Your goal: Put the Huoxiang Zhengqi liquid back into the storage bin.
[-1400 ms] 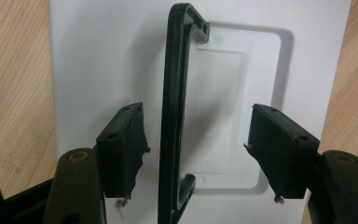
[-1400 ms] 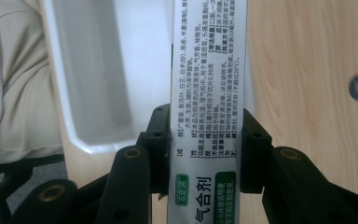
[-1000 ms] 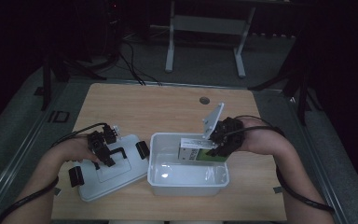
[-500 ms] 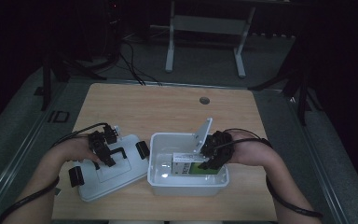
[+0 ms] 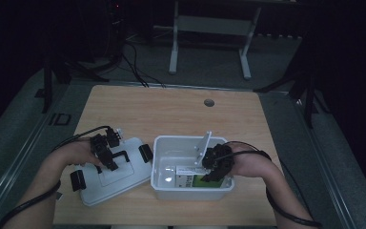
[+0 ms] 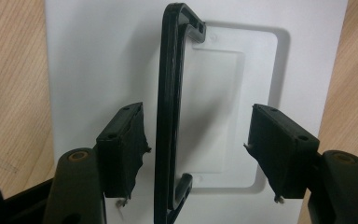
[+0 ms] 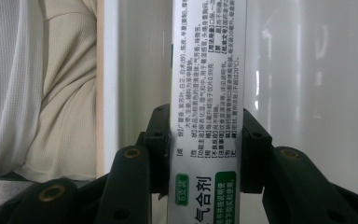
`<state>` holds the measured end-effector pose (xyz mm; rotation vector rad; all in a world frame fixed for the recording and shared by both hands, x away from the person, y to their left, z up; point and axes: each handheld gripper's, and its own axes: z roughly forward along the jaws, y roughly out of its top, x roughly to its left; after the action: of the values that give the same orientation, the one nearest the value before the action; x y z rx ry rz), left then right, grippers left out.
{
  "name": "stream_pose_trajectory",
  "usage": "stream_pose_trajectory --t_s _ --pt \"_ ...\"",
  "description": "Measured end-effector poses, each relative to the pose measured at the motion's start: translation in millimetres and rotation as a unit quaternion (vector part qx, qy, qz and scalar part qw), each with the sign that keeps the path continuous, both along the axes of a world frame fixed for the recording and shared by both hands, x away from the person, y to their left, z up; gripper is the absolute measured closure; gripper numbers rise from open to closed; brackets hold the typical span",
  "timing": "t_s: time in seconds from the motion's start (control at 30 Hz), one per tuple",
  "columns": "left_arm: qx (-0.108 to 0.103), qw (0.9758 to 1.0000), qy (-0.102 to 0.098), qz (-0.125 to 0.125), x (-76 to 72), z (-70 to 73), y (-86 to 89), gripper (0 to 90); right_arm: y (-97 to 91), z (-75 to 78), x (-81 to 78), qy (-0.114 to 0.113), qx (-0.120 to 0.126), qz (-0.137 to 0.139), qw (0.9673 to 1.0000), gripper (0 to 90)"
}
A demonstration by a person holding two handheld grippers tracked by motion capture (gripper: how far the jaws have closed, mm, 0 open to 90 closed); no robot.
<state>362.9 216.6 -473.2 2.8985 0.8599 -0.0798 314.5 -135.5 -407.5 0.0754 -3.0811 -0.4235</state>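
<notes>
A white lid point(image 5: 124, 177) with a black handle point(image 5: 120, 155) lies on the table's left part. My left gripper point(image 5: 106, 153) hangs over it. In the left gripper view the jaws point(image 6: 198, 154) stand open around the handle point(image 6: 168, 107), which runs close to the left pad without being pressed. To the right stands a white bin point(image 5: 167, 143). My right gripper point(image 5: 214, 168) is down inside it, shut on a white and green printed box point(image 5: 190, 178). In the right gripper view both pads point(image 7: 207, 149) press the box point(image 7: 209, 70) against the bin's white floor.
Black latches point(image 5: 145, 152) sit on the lid's ends. The wooden table point(image 5: 171, 114) has a round hole point(image 5: 209, 102) near its far edge. A metal stand point(image 5: 209, 28) stands on the floor beyond. A person's beige clothing point(image 7: 65, 84) lies past the bin's wall.
My right gripper has come down with the box from above the bin's far right corner into the bin. The left gripper has kept still over the lid's handle.
</notes>
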Motion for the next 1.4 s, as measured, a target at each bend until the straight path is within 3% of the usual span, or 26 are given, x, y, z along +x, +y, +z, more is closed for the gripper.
stream_pose_trajectory --t_s 0.73,0.83,1.17,1.27,1.4 --pt "0.000 1.0000 0.002 0.002 -0.1 -2.3 1.2 36.6 1.0 -36.2 3.9 0.009 -0.028 -0.011 0.9995 63.5" --pt "0.000 1.0000 0.002 0.002 -0.2 -3.4 1.6 36.6 -0.4 -41.3 4.3 0.009 -0.044 -0.011 0.9989 63.3" --pt "-0.001 1.0000 0.002 0.001 0.2 -2.9 0.9 36.6 -1.7 -43.9 3.8 0.004 -0.042 -0.010 0.9991 62.1" --pt "-0.001 1.0000 0.002 0.000 -0.2 -2.6 0.8 36.6 -1.4 -47.9 5.7 0.016 -0.059 -0.012 0.9980 60.9" --pt "0.000 1.0000 0.003 0.001 -0.2 -2.7 1.1 36.6 -1.3 -45.7 6.6 0.019 -0.054 -0.011 0.9983 60.5"
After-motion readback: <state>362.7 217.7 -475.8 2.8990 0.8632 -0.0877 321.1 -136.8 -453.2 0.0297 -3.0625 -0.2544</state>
